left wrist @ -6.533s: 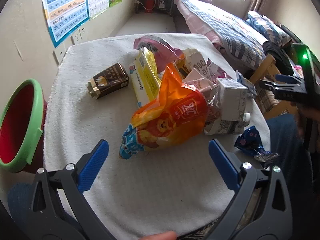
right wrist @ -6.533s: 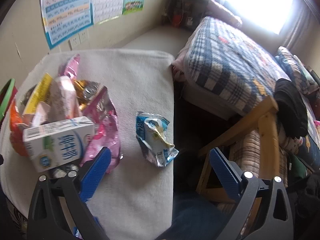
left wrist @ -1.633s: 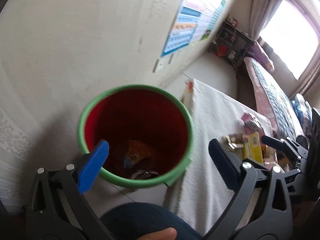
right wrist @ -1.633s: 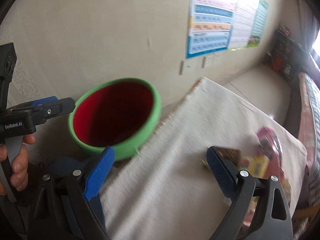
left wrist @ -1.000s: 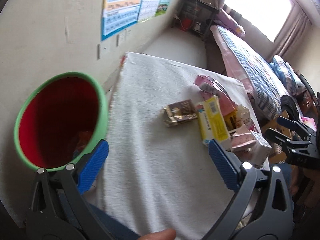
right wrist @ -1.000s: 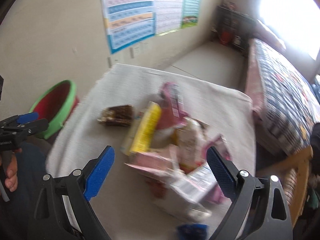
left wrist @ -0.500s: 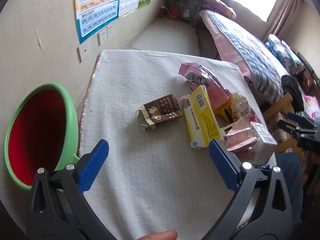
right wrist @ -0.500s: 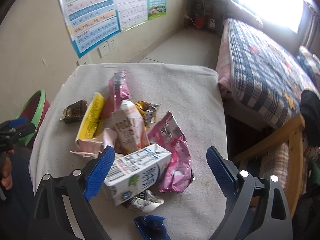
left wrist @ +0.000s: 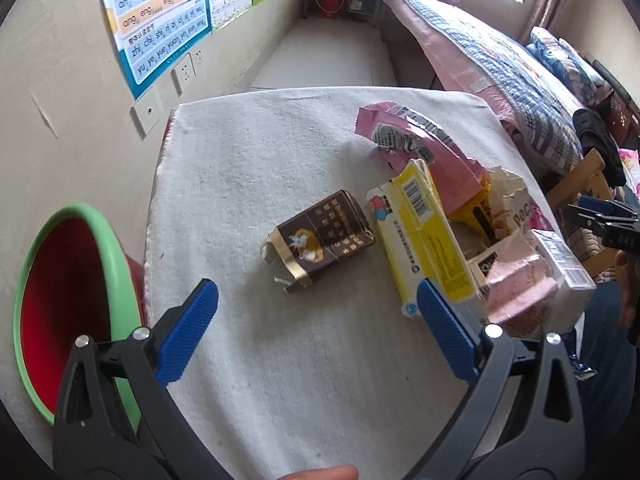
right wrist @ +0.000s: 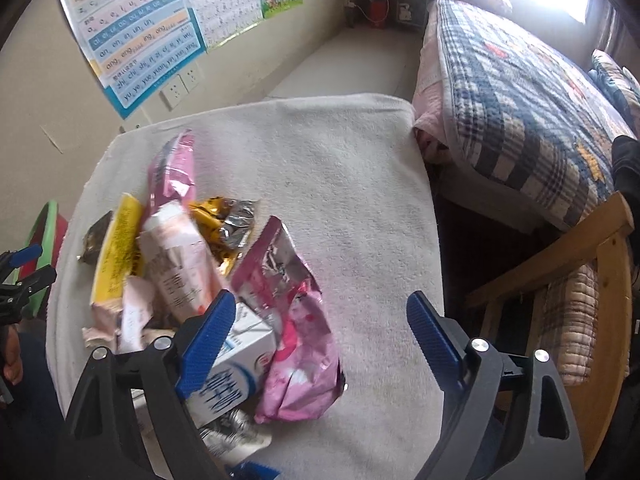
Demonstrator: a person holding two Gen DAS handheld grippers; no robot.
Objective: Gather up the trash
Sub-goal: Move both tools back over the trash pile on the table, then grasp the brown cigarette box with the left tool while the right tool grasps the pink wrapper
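In the left wrist view, the left gripper (left wrist: 316, 324) is seen with its jaws spread wide and nothing between them, above the bare cloth of the counter (left wrist: 248, 152). Just beyond the jaws lies a brown carton (left wrist: 322, 240), crushed and torn open at one end; it is judged to be light and fairly stiff, so it can best be taken across its flat sides near the middle. Beside it, to the right, a yellow box (left wrist: 424, 236) leans on the pile; it looks long and rigid and should be gripped across its narrow width. The pink foil bag (left wrist: 416, 144) behind it is judged to be thin, slippery and easily crumpled. The green bin (left wrist: 120, 276) with a red inside stands at the left edge of the counter; only part of its inside is shown, and no contents can be made out there. In the right wrist view, the right gripper (right wrist: 316, 320) has jaws that have just been closing a little, yet they are still spread, and no item is pinched between them. A pink wrapper (right wrist: 296, 328) lies in the gap on the cloth, soft and light by appearance, and it is best pinched at a folded edge. A white milk carton (right wrist: 236, 368) is partly hidden under the left jaw; it is probably empty and stiff enough to be held across its body. The remaining trash is heaped to the left of it.
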